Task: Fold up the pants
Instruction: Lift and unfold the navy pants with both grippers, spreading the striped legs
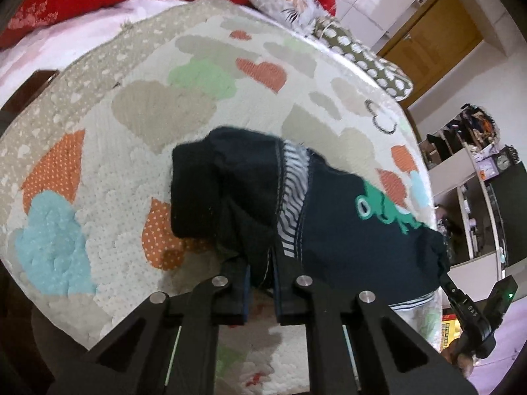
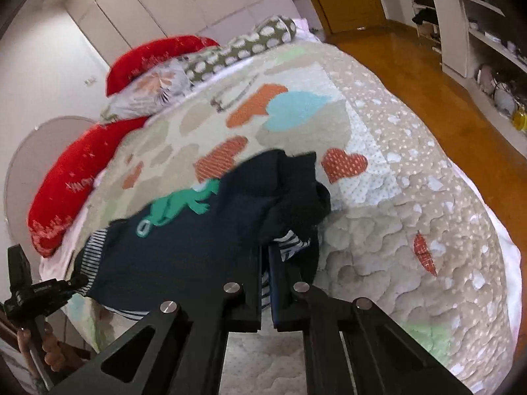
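While both ends of the pants (image 1: 346, 230) are pinched, the garment is held up off the quilt (image 1: 131, 151), sagging between the two tools.

Left gripper (image 1: 262, 263): fingers narrowed onto dark fabric, a fold clamped between the blue pads at 6 o'clock of the left wrist view. From there the pants spread toward 3 o'clock. A bunched dark lump (image 1: 197, 191) hangs at 9 o'clock of the clamp point. A striped inner lining (image 1: 293, 194) is exposed along a stitched seam, and a green dinosaur print (image 1: 385, 207) is seen at 3 o'clock.

Right gripper (image 2: 265, 263): fingers narrowed on the pants (image 2: 184, 247), striped lining caught between them. In the right wrist view the fabric runs toward 9 o'clock, where the left gripper (image 2: 79, 279) is seen biting the far edge; the hand (image 2: 49, 349) on its handle is partly visible at 8 o'clock. The green print (image 2: 178, 207) faces up.

In the left wrist view the right gripper (image 1: 443, 276) appears at 4 o'clock, touching the fabric's edge.

Surroundings: red pillows (image 2: 72, 181) and a floral pillow (image 2: 154, 89) lie at the head of the bed, with a wooden floor (image 2: 428, 75) and a door (image 1: 431, 42) beyond.
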{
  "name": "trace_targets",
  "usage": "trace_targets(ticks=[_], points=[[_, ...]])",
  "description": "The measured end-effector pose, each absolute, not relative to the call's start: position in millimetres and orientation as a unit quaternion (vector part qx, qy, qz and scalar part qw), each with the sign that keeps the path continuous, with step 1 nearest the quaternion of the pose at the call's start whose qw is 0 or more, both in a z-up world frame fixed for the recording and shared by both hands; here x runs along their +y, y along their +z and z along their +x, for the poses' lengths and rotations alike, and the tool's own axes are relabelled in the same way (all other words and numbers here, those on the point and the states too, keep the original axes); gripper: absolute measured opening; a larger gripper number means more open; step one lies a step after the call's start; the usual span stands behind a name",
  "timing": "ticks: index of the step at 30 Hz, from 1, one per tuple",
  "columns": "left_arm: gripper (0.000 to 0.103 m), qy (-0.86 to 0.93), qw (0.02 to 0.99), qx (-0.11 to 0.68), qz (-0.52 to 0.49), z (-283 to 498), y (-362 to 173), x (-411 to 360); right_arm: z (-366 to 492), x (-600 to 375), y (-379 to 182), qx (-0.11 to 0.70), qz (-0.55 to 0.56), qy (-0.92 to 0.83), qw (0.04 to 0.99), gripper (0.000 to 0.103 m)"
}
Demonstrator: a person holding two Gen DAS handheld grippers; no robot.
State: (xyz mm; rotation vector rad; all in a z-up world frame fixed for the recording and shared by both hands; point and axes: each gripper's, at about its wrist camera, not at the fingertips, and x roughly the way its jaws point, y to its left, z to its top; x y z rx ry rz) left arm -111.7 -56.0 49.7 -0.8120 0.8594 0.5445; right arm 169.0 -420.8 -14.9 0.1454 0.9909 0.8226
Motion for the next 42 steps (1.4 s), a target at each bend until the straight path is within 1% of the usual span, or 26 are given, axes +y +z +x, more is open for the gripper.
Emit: trace_targets(ticks=[7, 14, 18, 23, 27, 29, 30, 32, 33, 34, 35, 36, 37, 38, 40, 41, 42], points=[[0.009, 0.231, 0.807, 0.377, -0.392, -99.0, 77.5, -39.8, 167.0, -419.8, 26.7, 0.420, 0.065, 0.419, 0.802, 0.005], [0.009, 0.263, 0.809, 0.362, -0.380, -54.3, 97.0, 5.5, 220.5, -380.9, 56.6, 0.415, 0.084, 0.426, 0.800, 0.005], [0.009, 0.286, 0.801, 0.373, -0.371, -18.9, 93.8, 35.8, 260.7, -352.2, 53.2, 0.437, 0.102, 0.412, 0.793, 0.005], [0.009, 0.313, 0.788, 0.403, -0.344, 32.7, 75.7, 71.3, 301.9, -297.1, 40.7, 0.449, 0.071, 0.377, 0.807, 0.005], [0.011, 0.315, 0.759, 0.433, -0.371, 51.6, 43.4, 98.2, 328.2, -258.2, 23.9, 0.455, 0.034, 0.351, 0.818, 0.005], [0.011, 0.301, 0.751, 0.436, -0.394, 50.3, 34.2, 106.3, 339.3, -242.9, 9.8, 0.470, 0.014, 0.338, 0.815, 0.008], [0.013, 0.288, 0.756, 0.430, -0.400, 46.4, 35.6, 108.2, 343.6, -238.6, 2.5, 0.479, 0.004, 0.320, 0.818, 0.009], [0.022, 0.265, 0.772, 0.413, -0.404, 36.2, 45.7, 106.4, 348.5, -237.1, -4.9, 0.490, -0.001, 0.310, 0.815, 0.009], [0.030, 0.260, 0.778, 0.405, -0.404, 30.9, 51.9, 104.4, 347.2, -240.5, -4.4, 0.489, 0.004, 0.314, 0.814, 0.009], [0.041, 0.256, 0.790, 0.389, -0.399, 18.2, 63.4, 100.9, 345.1, -245.4, -2.0, 0.484, 0.009, 0.319, 0.815, 0.012], [0.047, 0.256, 0.797, 0.381, -0.392, 10.5, 71.2, 98.1, 341.4, -251.3, 1.5, 0.478, 0.013, 0.324, 0.816, 0.017], [0.057, 0.258, 0.805, 0.372, -0.384, 0.4, 79.1, 94.7, 334.7, -260.8, 6.7, 0.472, 0.018, 0.333, 0.816, 0.022], [0.065, 0.262, 0.811, 0.364, -0.375, -12.7, 86.3, 90.2, 328.3, -269.0, 10.9, 0.466, 0.023, 0.342, 0.815, 0.032], [0.067, 0.269, 0.815, 0.358, -0.367, -27.6, 91.5, 85.8, 320.9, -278.1, 15.3, 0.461, 0.028, 0.351, 0.814, 0.043], [0.070, 0.283, 0.816, 0.355, -0.358, -57.2, 93.0, 77.6, 302.0, -305.2, 21.6, 0.450, 0.041, 0.370, 0.811, 0.052], [0.070, 0.287, 0.814, 0.356, -0.358, -66.8, 91.0, 76.4, 293.1, -317.2, 22.5, 0.448, 0.044, 0.376, 0.810, 0.054], [0.070, 0.292, 0.811, 0.359, -0.359, -78.1, 87.2, 74.1, 282.5, -334.5, 21.8, 0.447, 0.047, 0.381, 0.807, 0.055]])
